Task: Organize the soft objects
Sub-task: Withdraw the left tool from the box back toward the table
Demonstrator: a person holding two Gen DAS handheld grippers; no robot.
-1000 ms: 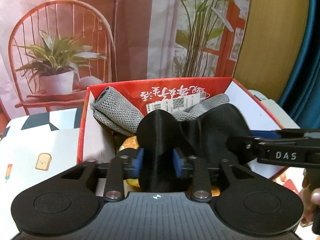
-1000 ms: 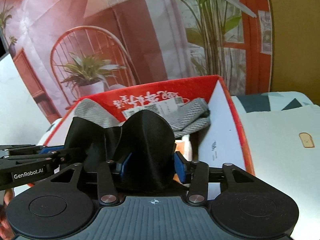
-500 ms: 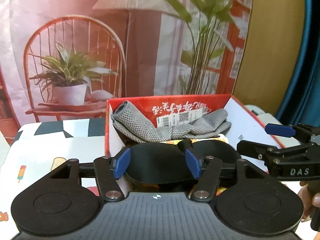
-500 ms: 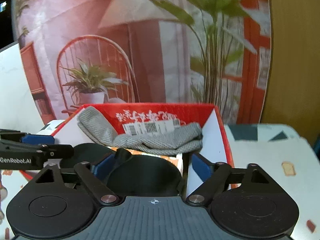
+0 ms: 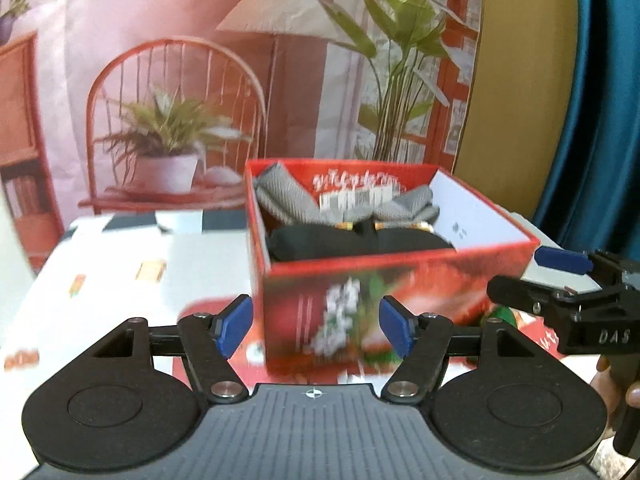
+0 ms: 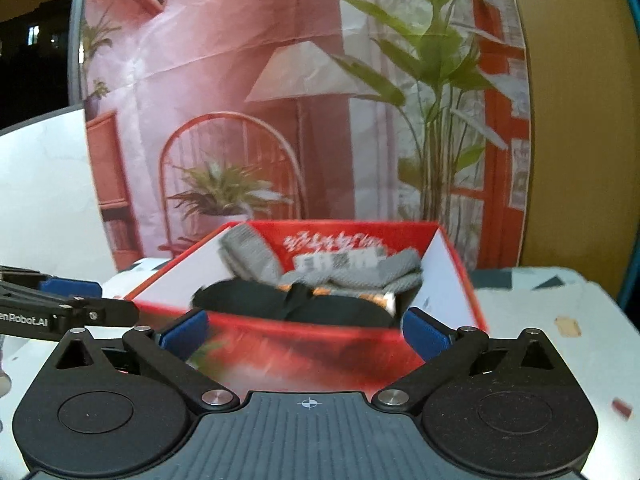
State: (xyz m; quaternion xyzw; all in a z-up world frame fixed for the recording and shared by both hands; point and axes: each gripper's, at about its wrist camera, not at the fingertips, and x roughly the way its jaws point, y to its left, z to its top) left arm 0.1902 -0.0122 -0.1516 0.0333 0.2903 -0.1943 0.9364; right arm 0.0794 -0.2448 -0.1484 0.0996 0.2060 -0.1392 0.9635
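Left gripper [image 5: 316, 324]: jaws opening, moderately wide, nothing between the blue pads [image 5: 234, 322]. It sits in front of the red box [image 5: 400, 276], not touching it. Right gripper [image 6: 306, 330]: jaws opening, very wide, also empty; the box's near wall shows in the gap, contact not evident. Each gripper appears in the other's view: the right one at the right edge of the left wrist view, beside the box's right corner, with part of a hand [image 5: 624, 380] below it; the left one at the left edge of the right wrist view.

Count: one red box, open top. Inside it, one black cloth item [image 5: 360, 242] lies across the front, and grey knit fabric [image 5: 280, 196] sits behind it against the back wall; cannot tell whether that is one piece or two. Something orange [image 6: 384, 300] peeks out between black and grey, too blurred to identify.

Surroundings: white tablecloth [image 5: 120, 272] with small printed pictures, printed backdrop [image 6: 248, 92] of a chair, lamp and plants behind, blue curtain [image 5: 600, 100] at right. Nothing stands between the grippers and the box. Both views are motion-blurred.
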